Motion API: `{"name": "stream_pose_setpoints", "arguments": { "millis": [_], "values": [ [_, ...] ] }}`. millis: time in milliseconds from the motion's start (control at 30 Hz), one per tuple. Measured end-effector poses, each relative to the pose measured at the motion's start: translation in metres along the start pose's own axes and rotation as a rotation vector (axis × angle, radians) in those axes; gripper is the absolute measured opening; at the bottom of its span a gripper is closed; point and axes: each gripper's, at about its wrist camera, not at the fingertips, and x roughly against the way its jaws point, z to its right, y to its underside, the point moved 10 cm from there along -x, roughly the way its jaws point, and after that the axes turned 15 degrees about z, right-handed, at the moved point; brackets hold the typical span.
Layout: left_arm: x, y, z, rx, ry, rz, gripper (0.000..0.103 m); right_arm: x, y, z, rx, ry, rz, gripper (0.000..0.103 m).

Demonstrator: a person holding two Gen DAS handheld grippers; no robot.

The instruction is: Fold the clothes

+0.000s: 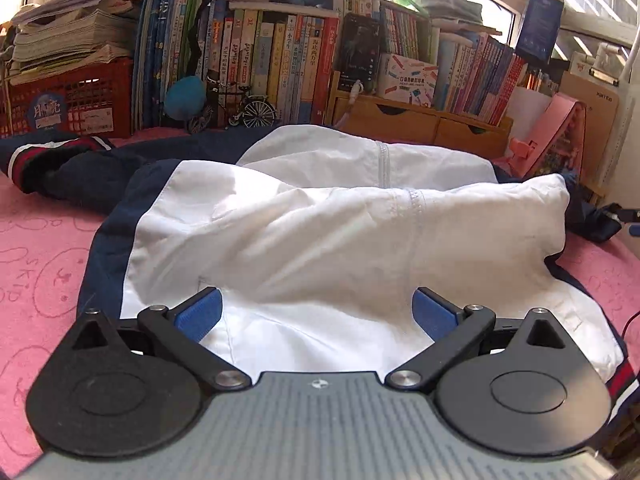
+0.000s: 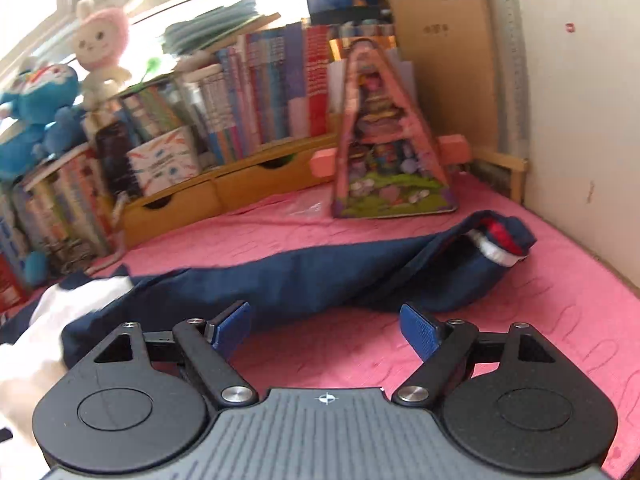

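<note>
Jacket (image 1: 304, 216) lies spread on the pink cover (image 1: 44, 248), white panel up and rumpled, navy edging round it. One sleeve (image 1: 76, 164) trails off to the left, the other (image 2: 320, 276) stretches right, cuff (image 2: 500, 244) near the wall.

Left gripper (image 1: 316, 308): jaws wide apart, nothing held, poised just over the white panel at the near hem. Right gripper (image 2: 326, 326): jaws apart, empty, over bare cover just short of the right sleeve.

Judgement: sleeves are out and the body unsmoothed, so the fold is incomplete. Likely step is bringing the right sleeve in. That calls for pinching thin fabric cleanly, without catching the cover beneath.
</note>
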Motion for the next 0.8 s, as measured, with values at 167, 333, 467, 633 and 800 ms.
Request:
{"name": "stream_pose_setpoints", "arguments": {
  "millis": [167, 333, 467, 633, 800],
  "values": [
    [0.067, -0.004, -0.037, 0.241, -0.055, -0.018, 0.103, 0.068, 0.051, -0.084, 0.155, -0.292, -0.079, 0.086],
    [0.104, 0.015, -0.051, 0.264, -0.136, -0.084, 0.103, 0.108, 0.089, -0.129, 0.142, -0.439, -0.215, 0.089],
    [0.105, 0.024, -0.042, 0.244, -0.127, -0.086, 0.103, 0.126, 0.121, -0.142, 0.091, -0.457, -0.307, 0.089],
    [0.099, 0.034, -0.027, 0.21, -0.107, -0.072, 0.102, 0.12, 0.134, -0.155, 0.016, -0.426, -0.277, 0.09],
    [0.104, 0.038, -0.017, 0.158, -0.083, -0.083, 0.017, 0.117, 0.134, -0.17, 0.033, -0.394, -0.246, 0.039]
  ]
}}
